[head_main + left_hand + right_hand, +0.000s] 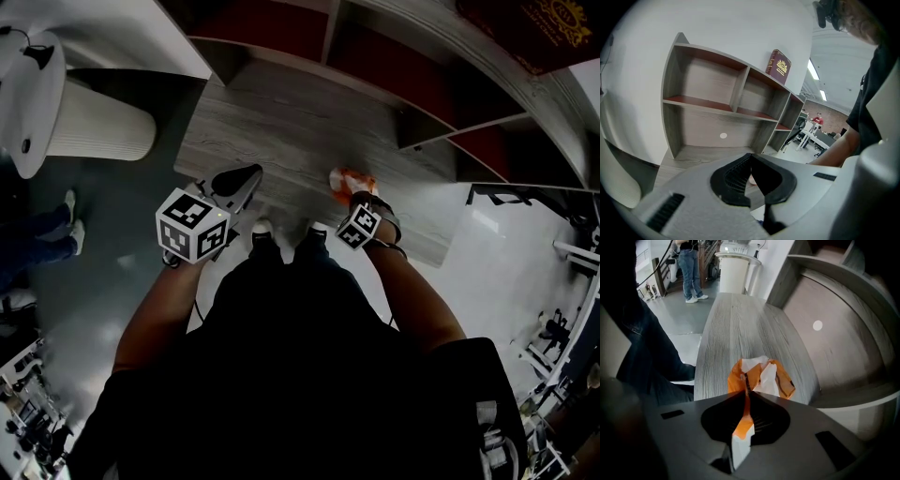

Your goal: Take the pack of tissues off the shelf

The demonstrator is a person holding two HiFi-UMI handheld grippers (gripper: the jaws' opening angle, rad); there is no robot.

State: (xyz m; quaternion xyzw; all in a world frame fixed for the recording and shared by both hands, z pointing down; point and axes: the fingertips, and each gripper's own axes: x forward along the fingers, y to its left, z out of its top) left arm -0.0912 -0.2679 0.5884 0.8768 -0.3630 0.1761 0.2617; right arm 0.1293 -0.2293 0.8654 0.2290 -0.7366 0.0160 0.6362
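The pack of tissues [761, 378] is orange and white, crumpled, and pinched by its edge between the jaws of my right gripper [746, 391]. In the head view the pack [352, 180] hangs just above the grey wooden base board of the shelf [309, 122], with the right gripper [361, 204] pointing steeply down at it. My left gripper [246, 180] sits to the left over the same board, its jaws shut with nothing between them [750, 165]. The shelf's compartments [712, 98] in front of it stand bare.
A dark red book [778, 66] stands on top of the shelf. A white round pedestal [89, 122] stands left of the shelf. A person in jeans [691, 266] stands farther off on the floor. My own shoes [286, 234] are at the board's front edge.
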